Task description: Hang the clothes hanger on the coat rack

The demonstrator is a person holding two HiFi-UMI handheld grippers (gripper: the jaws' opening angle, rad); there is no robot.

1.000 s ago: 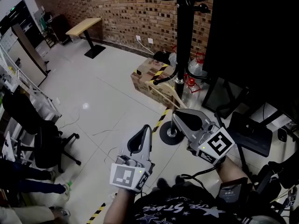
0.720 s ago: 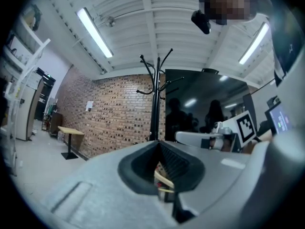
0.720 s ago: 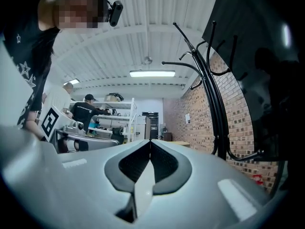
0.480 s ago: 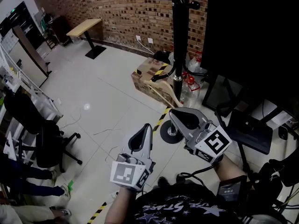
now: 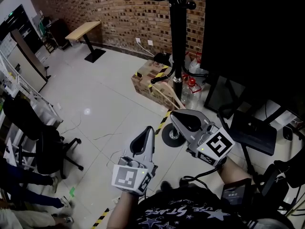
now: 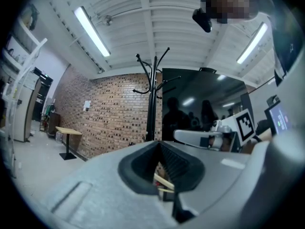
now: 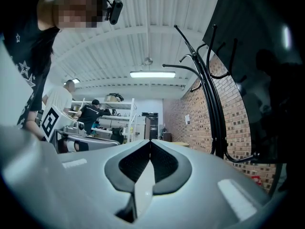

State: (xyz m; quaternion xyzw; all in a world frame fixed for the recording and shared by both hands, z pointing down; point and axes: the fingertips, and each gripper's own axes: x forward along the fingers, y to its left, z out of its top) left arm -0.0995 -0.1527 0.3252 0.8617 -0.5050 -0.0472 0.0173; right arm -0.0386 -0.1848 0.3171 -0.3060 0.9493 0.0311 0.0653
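Hanger (image 5: 167, 95) of pale wood sits low on the floor, propped by the cardboard box (image 5: 145, 80), just beside the coat rack (image 5: 177, 46) pole near its base. The left tongs (image 5: 150, 130) and right tongs (image 5: 174, 115) are both pressed together, holding nothing, and hover apart from it.
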